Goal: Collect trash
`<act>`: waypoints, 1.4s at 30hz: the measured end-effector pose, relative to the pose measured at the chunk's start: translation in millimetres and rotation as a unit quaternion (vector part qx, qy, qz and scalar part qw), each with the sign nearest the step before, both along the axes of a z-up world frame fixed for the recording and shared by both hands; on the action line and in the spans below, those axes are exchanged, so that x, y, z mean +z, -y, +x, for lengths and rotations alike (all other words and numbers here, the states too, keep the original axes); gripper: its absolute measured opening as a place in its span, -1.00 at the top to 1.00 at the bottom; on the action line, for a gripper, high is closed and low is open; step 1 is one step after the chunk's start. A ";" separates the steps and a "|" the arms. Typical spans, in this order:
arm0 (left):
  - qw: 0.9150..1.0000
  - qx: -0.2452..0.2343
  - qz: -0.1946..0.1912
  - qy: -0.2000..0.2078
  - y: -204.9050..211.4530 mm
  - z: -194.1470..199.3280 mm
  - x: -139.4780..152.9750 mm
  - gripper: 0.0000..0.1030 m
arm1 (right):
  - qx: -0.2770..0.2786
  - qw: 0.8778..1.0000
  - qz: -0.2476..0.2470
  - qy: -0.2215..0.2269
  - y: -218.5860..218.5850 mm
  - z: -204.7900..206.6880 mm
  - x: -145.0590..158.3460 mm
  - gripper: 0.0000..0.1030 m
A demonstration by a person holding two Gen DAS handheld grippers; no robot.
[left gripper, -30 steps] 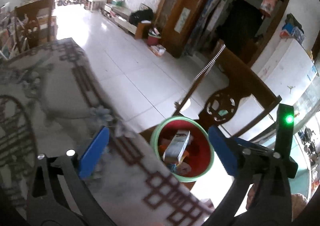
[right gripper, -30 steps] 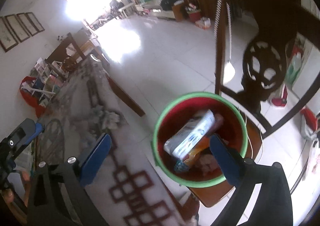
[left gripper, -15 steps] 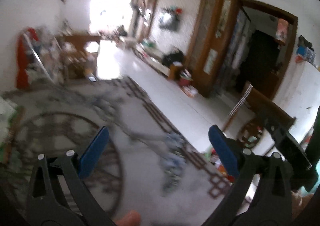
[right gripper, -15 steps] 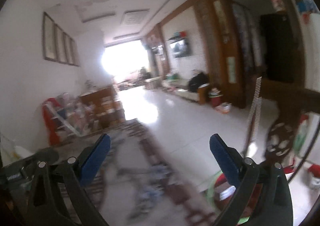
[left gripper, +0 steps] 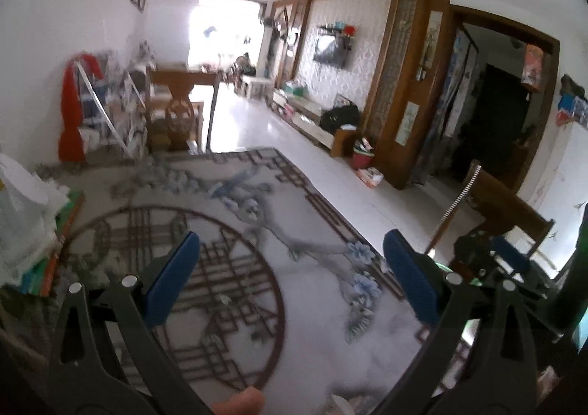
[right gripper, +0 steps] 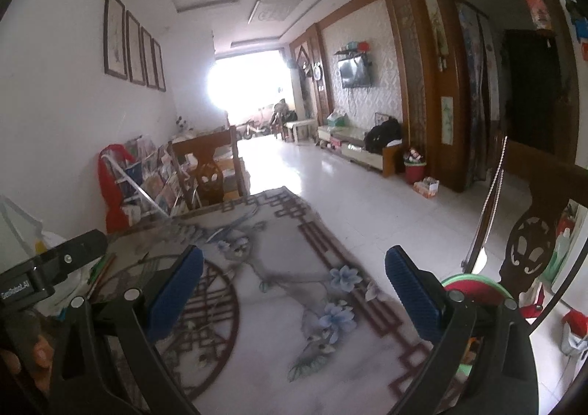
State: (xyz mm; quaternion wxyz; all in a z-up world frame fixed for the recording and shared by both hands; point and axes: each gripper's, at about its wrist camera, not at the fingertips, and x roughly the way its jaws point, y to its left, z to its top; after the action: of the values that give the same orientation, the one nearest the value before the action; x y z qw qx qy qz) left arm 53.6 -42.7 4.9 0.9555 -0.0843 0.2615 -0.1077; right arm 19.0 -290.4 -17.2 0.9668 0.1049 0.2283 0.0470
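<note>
My left gripper [left gripper: 292, 277] is open and empty above the patterned table top [left gripper: 257, 249]. My right gripper [right gripper: 294, 290] is open and empty, also over the table [right gripper: 294, 268]. The red bin with a green rim [right gripper: 474, 284] peeks out behind the right finger in the right wrist view, below the table's right edge; its contents are hidden. A sliver of its green rim [left gripper: 443, 267] shows in the left wrist view. The right gripper's body [left gripper: 488, 260] shows at the right of the left wrist view. No loose trash shows between either pair of fingers.
A stack of books and white bags [left gripper: 33, 224] lies at the table's left. A carved wooden chair [right gripper: 540, 231] stands to the right by the bin, another chair [left gripper: 180, 114] at the table's far end. White tiled floor [right gripper: 367, 202] runs beyond.
Both grippers have tilted up and away from the bin, from looking down into it to looking level along the table and room. Both stay open and empty.
</note>
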 end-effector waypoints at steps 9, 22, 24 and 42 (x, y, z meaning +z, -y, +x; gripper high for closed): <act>0.999 0.003 -0.011 -0.030 -8.3 2.7 -11.0 -0.90 | -0.008 1.000 -0.011 0.002 -5.8 -10.3 1.4 -0.85; 1.000 -0.008 -0.005 -0.030 -6.9 4.5 -9.4 -0.90 | -0.007 1.000 -0.013 -0.009 -9.1 -6.5 -3.9 -0.85; 1.000 -0.003 -0.004 -0.027 -7.9 4.3 -8.7 -0.90 | -0.008 1.000 -0.015 -0.008 -9.9 -6.8 -4.0 -0.85; 0.999 -0.007 -0.004 -0.035 -9.7 9.8 -11.8 -0.90 | -0.002 1.000 -0.011 -0.019 -7.4 -1.0 -9.9 -0.85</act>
State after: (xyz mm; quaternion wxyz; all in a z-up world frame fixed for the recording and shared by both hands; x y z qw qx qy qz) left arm 63.4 -33.0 -6.9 0.9446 -0.0895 0.2951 -0.1127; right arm 18.0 -283.0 -27.2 0.9635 0.0958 0.2465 0.0406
